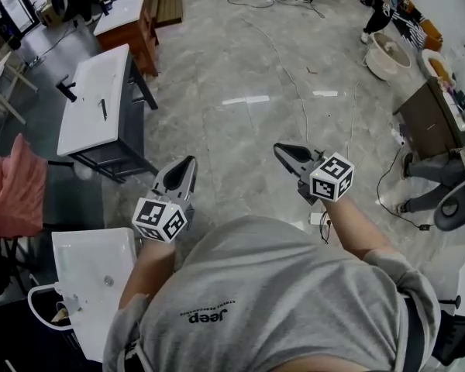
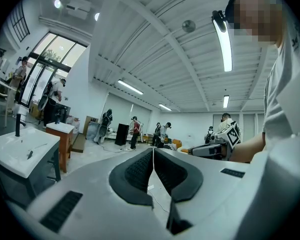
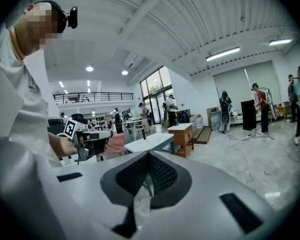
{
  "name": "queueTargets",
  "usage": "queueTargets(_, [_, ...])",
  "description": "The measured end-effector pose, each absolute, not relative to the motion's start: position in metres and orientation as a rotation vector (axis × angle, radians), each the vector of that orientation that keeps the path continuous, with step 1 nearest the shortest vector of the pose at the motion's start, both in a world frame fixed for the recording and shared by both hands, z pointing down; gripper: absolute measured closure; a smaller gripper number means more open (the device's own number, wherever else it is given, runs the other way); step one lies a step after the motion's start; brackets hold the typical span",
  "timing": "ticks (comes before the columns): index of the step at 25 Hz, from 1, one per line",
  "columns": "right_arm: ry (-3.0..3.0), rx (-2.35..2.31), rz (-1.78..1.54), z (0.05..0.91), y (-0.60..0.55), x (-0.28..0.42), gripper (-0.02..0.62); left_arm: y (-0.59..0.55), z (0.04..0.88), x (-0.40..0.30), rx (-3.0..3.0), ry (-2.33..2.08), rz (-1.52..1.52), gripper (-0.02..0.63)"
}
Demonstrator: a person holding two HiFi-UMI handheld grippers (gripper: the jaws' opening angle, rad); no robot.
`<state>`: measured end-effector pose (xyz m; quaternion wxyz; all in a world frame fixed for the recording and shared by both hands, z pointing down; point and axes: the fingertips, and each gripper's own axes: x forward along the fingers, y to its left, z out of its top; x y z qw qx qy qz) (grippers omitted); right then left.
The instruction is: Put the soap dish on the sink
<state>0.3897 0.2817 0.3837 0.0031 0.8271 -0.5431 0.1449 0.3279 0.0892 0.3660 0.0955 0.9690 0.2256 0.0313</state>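
Pink cloth (image 1: 15, 196): draped at the far left edge.
White ceramic sink (image 1: 85, 254): near left, just beside the person's left forearm, well apart from both grippers.
Second white rectangular sink top (image 1: 93, 91): on a dark frame, farther off on the left, with a black tap (image 1: 66, 89) at its left rim.
Left gripper (image 1: 189, 161): held over the grey stone floor (image 1: 240, 68), jaws pressed together with nothing between them.
Right gripper (image 1: 280, 148): level with the left one and apart from it, jaws likewise closed and empty.
Soap dish: between neither pair of fingers; cannot be made out in any view.
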Motion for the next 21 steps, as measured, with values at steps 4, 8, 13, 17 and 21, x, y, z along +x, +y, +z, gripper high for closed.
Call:
queueTargets(4, [-1.708, 2.586, 0.449, 0.3834, 0.2818, 0.3910, 0.540, 0.0882, 0.3662, 0.3267, 2.875, 0.658, 0.088, 0.586])
queueTargets(8, [-1.721, 2.575, 0.448, 0.3812, 0.2800, 0.3899, 0.540, 0.0870, 0.3637, 0.3251, 2.876, 0.647, 0.082, 0.586])
queueTargets(13, [-1.726, 2.570, 0.446, 0.3792, 0.2795, 0.3907, 0.540, 0.0849, 0.3617, 0.3224, 2.879, 0.638, 0.079, 0.586])
queueTargets(17, [-1.729, 2.559, 0.443, 0.3790, 0.2772, 0.3920, 0.540, 0.0817, 0.3616, 0.3219, 2.882, 0.630, 0.080, 0.586])
queueTargets(21, [-1.734, 2.549, 0.441, 0.3794, 0.2734, 0.3928, 0.540, 0.0797, 0.3618, 0.3228, 2.886, 0.631, 0.079, 0.586])
